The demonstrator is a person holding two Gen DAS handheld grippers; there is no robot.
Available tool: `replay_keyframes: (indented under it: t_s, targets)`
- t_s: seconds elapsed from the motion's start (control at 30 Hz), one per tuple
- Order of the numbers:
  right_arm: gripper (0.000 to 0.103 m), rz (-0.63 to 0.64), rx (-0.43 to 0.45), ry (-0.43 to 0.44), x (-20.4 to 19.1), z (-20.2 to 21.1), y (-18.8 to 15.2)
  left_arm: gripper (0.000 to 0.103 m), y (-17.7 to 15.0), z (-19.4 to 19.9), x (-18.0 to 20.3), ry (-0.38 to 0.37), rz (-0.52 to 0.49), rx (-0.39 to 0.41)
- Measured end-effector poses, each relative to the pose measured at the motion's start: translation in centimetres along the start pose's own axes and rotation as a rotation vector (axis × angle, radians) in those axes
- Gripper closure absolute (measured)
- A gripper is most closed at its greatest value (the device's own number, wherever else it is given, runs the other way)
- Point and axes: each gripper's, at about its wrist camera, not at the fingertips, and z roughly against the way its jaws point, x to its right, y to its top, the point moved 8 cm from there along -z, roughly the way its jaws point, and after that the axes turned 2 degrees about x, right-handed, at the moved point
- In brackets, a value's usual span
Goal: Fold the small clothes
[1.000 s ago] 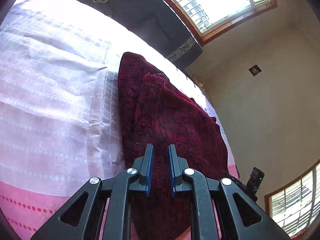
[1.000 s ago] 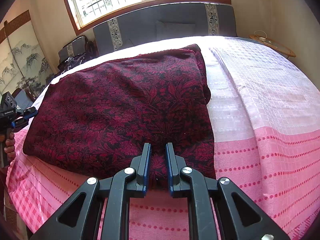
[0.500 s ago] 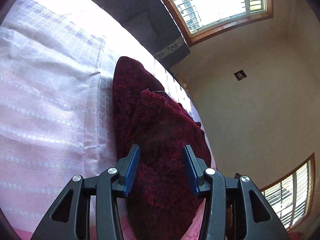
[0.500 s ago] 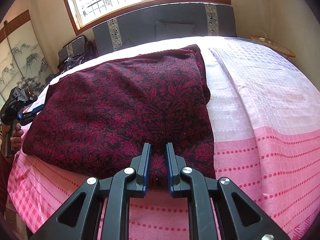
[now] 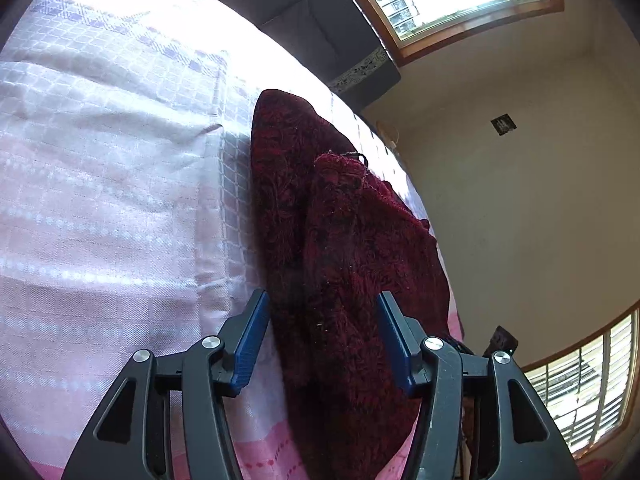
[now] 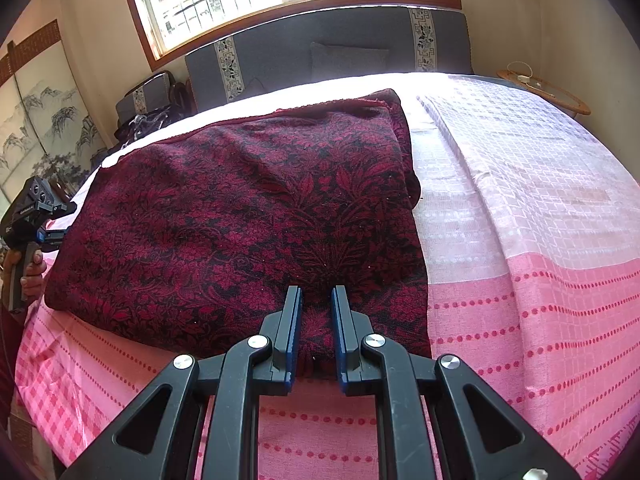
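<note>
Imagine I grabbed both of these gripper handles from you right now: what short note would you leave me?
Left gripper: open, jaws spread either side of the dark red patterned cloth at its left end, gripping nothing.
Right gripper: shut on the cloth's near edge.
The cloth lies on the pink and white bedspread, already folded into a thick rectangle with layers stacked at its right side.
Left to do: probably close the left gripper on its end, make another fold if you want it smaller, then flatten it.
</note>
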Motion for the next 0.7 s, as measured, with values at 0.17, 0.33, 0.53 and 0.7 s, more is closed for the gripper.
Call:
replay_keyframes:
  t_s: [0.17, 0.33, 0.53, 0.7]
  targets:
    - [0.091, -0.008, 0.001, 0.004, 0.0, 0.1, -0.1, 0.038, 0.5, -1.5, 1.0, -0.03, -0.041, -0.04]
    - [0.09, -0.015, 0.003, 0.004, 0.1, 0.2, -0.1, 0.038, 0.3, -1.1, 1.2, -0.063, -0.099, 0.054]
    - [0.09, -0.018, 0.003, 0.007, 0.0, 0.2, -0.1, 0.051, 0.3, 0.0, 0.6, -0.081, -0.068, 0.088]
    - [0.09, -0.019, 0.004, 0.008, 0.0, 0.3, -0.1, 0.051, 0.9, 1.2, -1.0, -0.157, 0.034, 0.103]
